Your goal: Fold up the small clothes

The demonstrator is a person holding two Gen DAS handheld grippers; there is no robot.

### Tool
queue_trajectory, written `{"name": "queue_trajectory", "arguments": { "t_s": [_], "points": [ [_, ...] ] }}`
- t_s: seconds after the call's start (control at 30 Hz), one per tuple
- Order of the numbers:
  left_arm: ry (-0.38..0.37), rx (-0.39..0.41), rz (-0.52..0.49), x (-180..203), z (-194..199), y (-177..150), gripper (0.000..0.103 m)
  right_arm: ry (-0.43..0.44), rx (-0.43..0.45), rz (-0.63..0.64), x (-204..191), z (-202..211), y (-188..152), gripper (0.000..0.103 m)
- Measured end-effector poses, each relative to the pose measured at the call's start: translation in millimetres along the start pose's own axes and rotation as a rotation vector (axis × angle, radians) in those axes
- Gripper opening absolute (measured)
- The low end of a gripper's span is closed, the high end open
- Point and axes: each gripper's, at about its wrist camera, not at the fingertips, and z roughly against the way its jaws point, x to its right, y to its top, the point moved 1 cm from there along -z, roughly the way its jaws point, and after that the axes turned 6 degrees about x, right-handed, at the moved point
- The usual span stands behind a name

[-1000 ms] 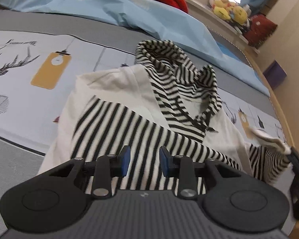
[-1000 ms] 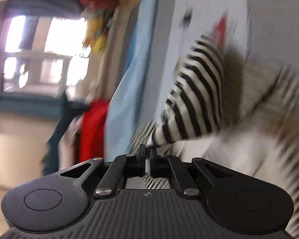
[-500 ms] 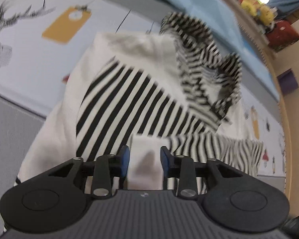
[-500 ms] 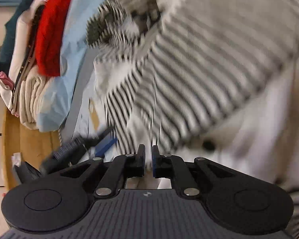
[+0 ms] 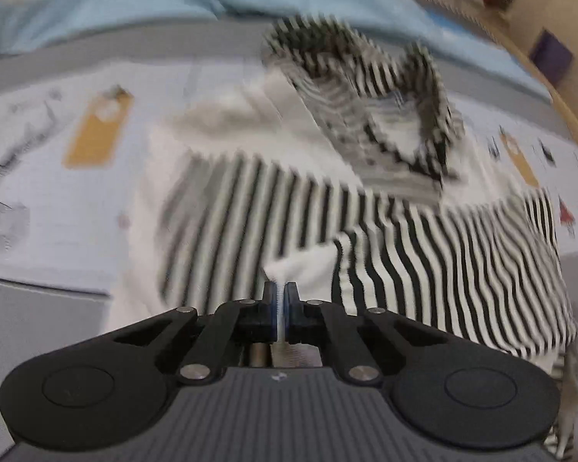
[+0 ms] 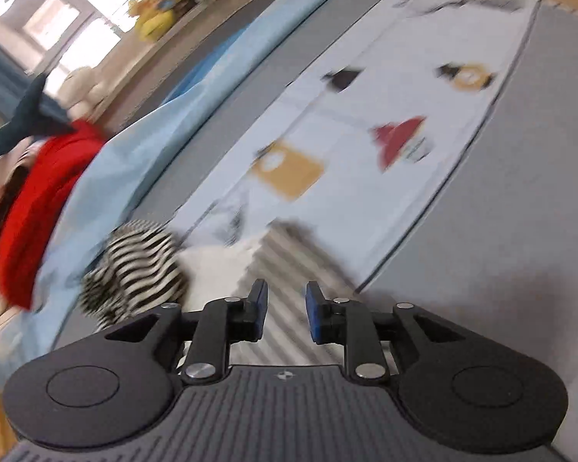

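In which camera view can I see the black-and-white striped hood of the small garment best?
The left wrist view: the black-and-white striped hood lies fully visible, opened on the printed bedcover, though blurred. The right wrist view shows the hood only as a bunched lump at the lower left.

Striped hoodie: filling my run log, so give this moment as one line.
stage: folding | left tool: shut on striped hoodie cuff | right tool: open, jaws just opening, empty | surface: bed

Setting: a home bedroom, likely a child's.
Work surface: grey bedspread [image 6: 520, 200] with printed panel [image 6: 366, 146] (lamps, tags, deer sketch).
Bedding: light-blue sheet [image 5: 135, 4] bunched at the far edge.
Sill: yellow plush toys [image 6: 162, 7] beside a bright window [image 6: 50, 11].
Laundry: red garment [image 6: 31, 208] heaped aside.
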Motion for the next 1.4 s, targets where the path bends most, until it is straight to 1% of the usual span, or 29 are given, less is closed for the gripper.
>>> {"name": "queue_trajectory", "arguments": {
  "t_s": [0.03,0.07,0.1,0.13,0.17,0.2,0.27,0.3,0.33,0.37,0.4,0.43,0.47,0.53,0.57,0.63,0.7,0.77,0.8,0.83,0.87,0.9,0.97,1.13,1.2,1.23,1.27,1.33,1.4],
  "points": [
    [0.024,0.009,0.029,-6,3,2,0.003,-0.007,-0.003,-0.005,4,-3,1,0.025],
    [0.067,0.008,0.052,-13,2,3,0.003,-0.011,-0.016,-0.011,8,-5,0,0.025],
    [0.104,-0.002,0.065,-17,-1,3,0.004,-0.009,-0.044,-0.026,11,-7,-2,0.025],
    [0.120,-0.028,0.079,-21,-7,1,0.007,0.000,-0.084,-0.050,15,-11,-6,0.025],
    [0.118,-0.067,0.093,-24,-12,-1,0.008,0.008,-0.125,-0.069,18,-16,-11,0.025],
    [0.118,-0.084,0.096,-26,-15,-3,0.008,0.009,-0.160,-0.072,16,-20,-19,0.025],
    [0.133,-0.060,0.104,-28,-12,-3,0.015,-0.022,-0.240,-0.057,16,-32,-32,0.025],
    [0.126,-0.036,0.115,-27,-8,-1,0.015,-0.053,-0.261,-0.059,16,-35,-37,0.025],
    [0.102,-0.009,0.132,-27,-4,2,0.015,-0.102,-0.277,-0.061,22,-39,-42,0.025],
    [0.064,0.008,0.148,-27,0,4,0.016,-0.142,-0.287,-0.068,28,-43,-46,0.023],
    [0.031,0.008,0.154,-25,0,4,0.016,-0.155,-0.290,-0.083,33,-43,-47,0.017],
    [0.002,-0.008,0.154,-24,-2,3,0.016,-0.162,-0.289,-0.093,35,-44,-48,0.016],
    [-0.014,-0.034,0.153,-22,-6,0,0.016,-0.167,-0.283,-0.095,35,-42,-47,0.016],
    [-0.027,-0.129,0.140,-21,-22,-8,0.017,-0.158,-0.238,-0.107,32,-34,-44,0.019],
    [-0.026,-0.165,0.128,-22,-29,-13,0.021,-0.150,-0.223,-0.095,27,-30,-43,0.022],
    [-0.018,-0.160,0.118,-23,-30,-15,0.024,-0.104,-0.218,-0.059,18,-30,-43,0.024],
    [-0.030,-0.124,0.151,-26,-21,-11,0.026,-0.069,-0.239,-0.042,8,-35,-44,0.025],
    [-0.045,-0.085,0.167,-27,-16,-6,0.033,-0.075,-0.245,-0.014,2,-38,-48,0.026],
    [-0.042,-0.082,0.161,-27,-16,-6,0.036,-0.078,-0.247,-0.004,0,-37,-49,0.028],
    [-0.034,-0.102,0.147,-25,-21,-8,0.038,-0.077,-0.251,0.007,-3,-36,-51,0.029],
    [-0.023,-0.138,0.134,-23,-27,-12,0.038,-0.072,-0.257,0.015,-5,-37,-53,0.029],
    [-0.020,-0.157,0.132,-22,-32,-15,0.038,-0.072,-0.260,0.021,-6,-37,-55,0.029],
    [-0.013,-0.131,0.149,-24,-31,-13,0.038,-0.077,-0.258,0.033,-9,-37,-58,0.029],
    [-0.011,0.042,0.127,-18,-3,5,0.036,-0.034,-0.249,0.045,-23,-32,-59,0.029],
    [-0.038,0.092,0.141,-13,6,11,0.036,-0.010,-0.237,0.070,-29,-28,-58,0.029],
    [-0.060,0.111,0.152,-11,10,15,0.032,-0.006,-0.226,0.086,-31,-26,-57,0.029],
    [-0.076,0.124,0.157,-8,13,19,0.025,-0.004,-0.219,0.098,-33,-25,-55,0.029],
    [-0.086,0.160,0.150,-1,15,34,0.021,0.003,-0.207,0.101,-34,-22,-51,0.029],
    [-0.079,0.203,0.130,10,14,58,0.021,0.017,-0.193,0.098,-35,-19,-46,0.029]
  ]
}}
